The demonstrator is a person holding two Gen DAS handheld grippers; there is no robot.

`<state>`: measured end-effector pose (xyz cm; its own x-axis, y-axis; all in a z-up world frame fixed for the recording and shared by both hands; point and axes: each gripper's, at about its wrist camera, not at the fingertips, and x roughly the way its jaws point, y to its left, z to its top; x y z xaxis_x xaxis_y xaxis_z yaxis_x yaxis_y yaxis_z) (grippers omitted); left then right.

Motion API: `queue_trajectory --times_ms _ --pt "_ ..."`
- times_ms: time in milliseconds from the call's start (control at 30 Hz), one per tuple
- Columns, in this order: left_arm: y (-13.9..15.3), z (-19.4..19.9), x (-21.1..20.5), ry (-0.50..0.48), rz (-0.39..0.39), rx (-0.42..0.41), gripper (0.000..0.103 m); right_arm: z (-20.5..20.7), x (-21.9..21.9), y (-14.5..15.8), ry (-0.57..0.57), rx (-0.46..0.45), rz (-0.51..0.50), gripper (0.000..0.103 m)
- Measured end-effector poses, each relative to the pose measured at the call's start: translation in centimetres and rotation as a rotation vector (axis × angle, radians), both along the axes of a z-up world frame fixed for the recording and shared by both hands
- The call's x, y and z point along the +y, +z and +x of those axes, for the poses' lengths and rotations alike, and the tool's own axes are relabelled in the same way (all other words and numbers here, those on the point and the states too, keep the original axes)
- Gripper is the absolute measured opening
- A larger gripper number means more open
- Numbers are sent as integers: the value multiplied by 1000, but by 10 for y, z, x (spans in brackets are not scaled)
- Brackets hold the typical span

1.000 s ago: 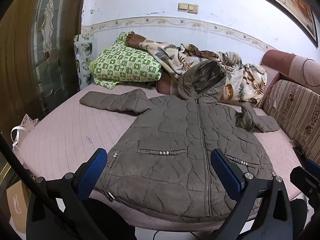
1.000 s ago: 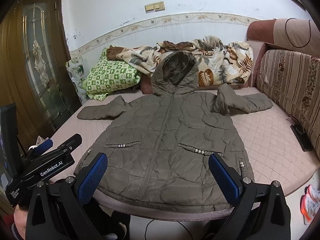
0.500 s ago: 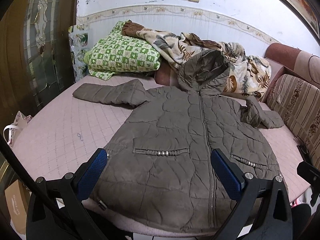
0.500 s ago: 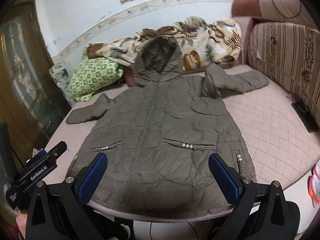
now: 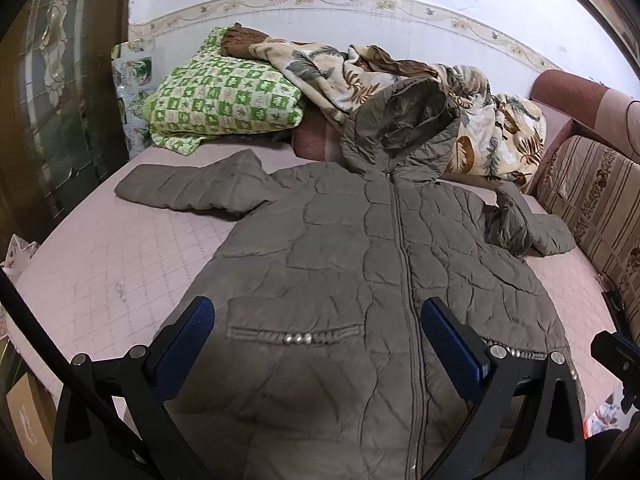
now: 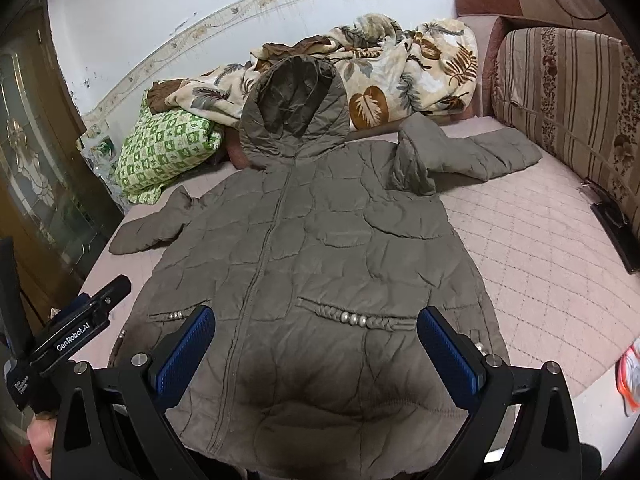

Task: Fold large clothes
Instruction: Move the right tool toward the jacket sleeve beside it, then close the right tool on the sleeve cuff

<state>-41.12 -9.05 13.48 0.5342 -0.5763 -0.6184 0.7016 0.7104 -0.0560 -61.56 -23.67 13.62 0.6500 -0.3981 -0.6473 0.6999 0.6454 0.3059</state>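
Observation:
An olive quilted hooded jacket (image 5: 360,264) lies front up and zipped on a pink bed, also in the right wrist view (image 6: 320,248). Its hood (image 6: 296,104) rests against the bedding at the back. One sleeve (image 5: 192,190) stretches left; the other sleeve (image 6: 472,152) bends right. My left gripper (image 5: 318,334) is open and empty, hovering over the lower left front by the beaded pocket. My right gripper (image 6: 316,340) is open and empty, over the lower hem by the right pocket. The left gripper's body (image 6: 72,336) shows at the left of the right wrist view.
A green checked pillow (image 5: 224,100) and a leaf-print blanket (image 5: 420,76) lie along the back wall. A striped sofa back (image 6: 568,100) borders the bed's right side, with a dark flat object (image 6: 616,232) beside it. A glass door (image 5: 52,92) stands left. Shoes (image 6: 630,372) lie on the floor.
Both grippers have moved forward and down over the jacket's lower part, so it looms larger. Both stay open. The jacket has not moved.

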Motion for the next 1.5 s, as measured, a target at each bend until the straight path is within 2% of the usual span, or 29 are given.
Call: queue_trajectory --times_ms 100,233,367,500,633,733,800,900,1067,1233,1333,1467,1500 --pt "4 13 -21 -17 0 -18 103 -2 -20 -2 -4 -23 41 102" --pt "5 44 -58 -11 15 -62 103 -19 -60 -6 -68 -61 121 102" --pt "-23 78 -76 9 25 -47 103 -43 -105 -10 -137 -74 170 102" --pt "-38 106 -88 3 55 62 103 -76 -171 -12 -257 -84 219 102" --pt "-43 115 -94 14 82 33 103 -108 -241 -21 -408 -117 257 102" --pt "-47 120 -97 5 89 47 103 -123 -302 -43 -522 -115 320 94" --pt "-48 121 -98 8 98 42 103 -127 -333 -56 -564 -125 358 81" --pt "-49 121 -98 2 92 45 103 -129 -378 -73 -594 -142 399 75" --pt "-52 117 -104 -26 93 34 103 -133 -436 -93 -679 -187 410 75" --pt "-53 113 -108 -46 89 -5 103 -130 -477 -110 -722 -176 403 73" --pt "-56 112 -110 -55 89 -5 103 -123 -494 -122 -721 -144 418 64" --pt "-60 112 -116 -59 104 -8 103 -111 -510 -133 -701 -140 402 62" --pt "-61 111 -117 -61 109 -9 103 -107 -511 -132 -691 -131 390 49"
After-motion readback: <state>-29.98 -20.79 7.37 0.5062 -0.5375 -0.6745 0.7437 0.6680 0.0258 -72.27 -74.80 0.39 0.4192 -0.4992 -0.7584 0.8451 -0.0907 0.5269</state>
